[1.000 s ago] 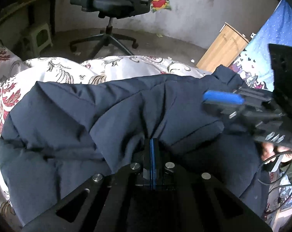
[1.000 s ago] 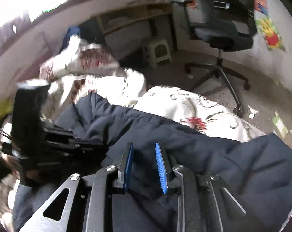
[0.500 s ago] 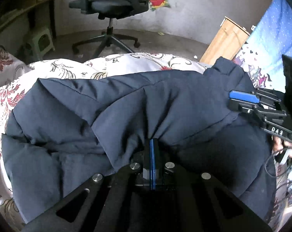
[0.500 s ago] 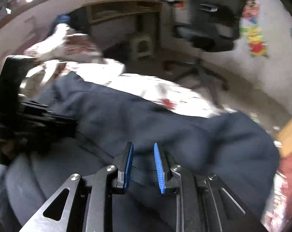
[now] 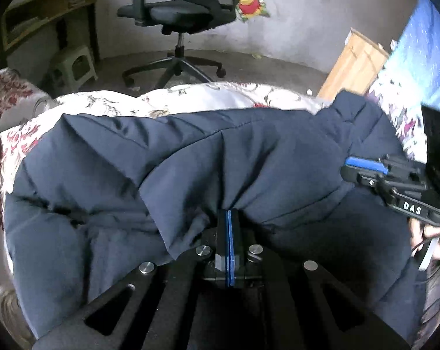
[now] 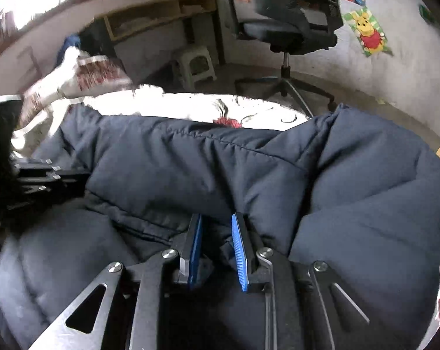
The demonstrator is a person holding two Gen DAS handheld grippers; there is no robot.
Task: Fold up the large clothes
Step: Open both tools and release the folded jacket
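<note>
left claw (image 5: 228, 227) pinched tight on a fold of the puffy navy quilted jacket (image 5: 191, 157), right claw (image 6: 215, 233) narrowly parted around another bunch, all on the floral bedspread (image 5: 191, 99)

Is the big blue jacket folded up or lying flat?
Partly folded. The jacket has one puffy layer doubled over another on the bedspread, with the left gripper shut on the fold's edge.

Black gripper (image 5: 228, 218), blue pads (image 6: 237, 245), silver screws
</note>
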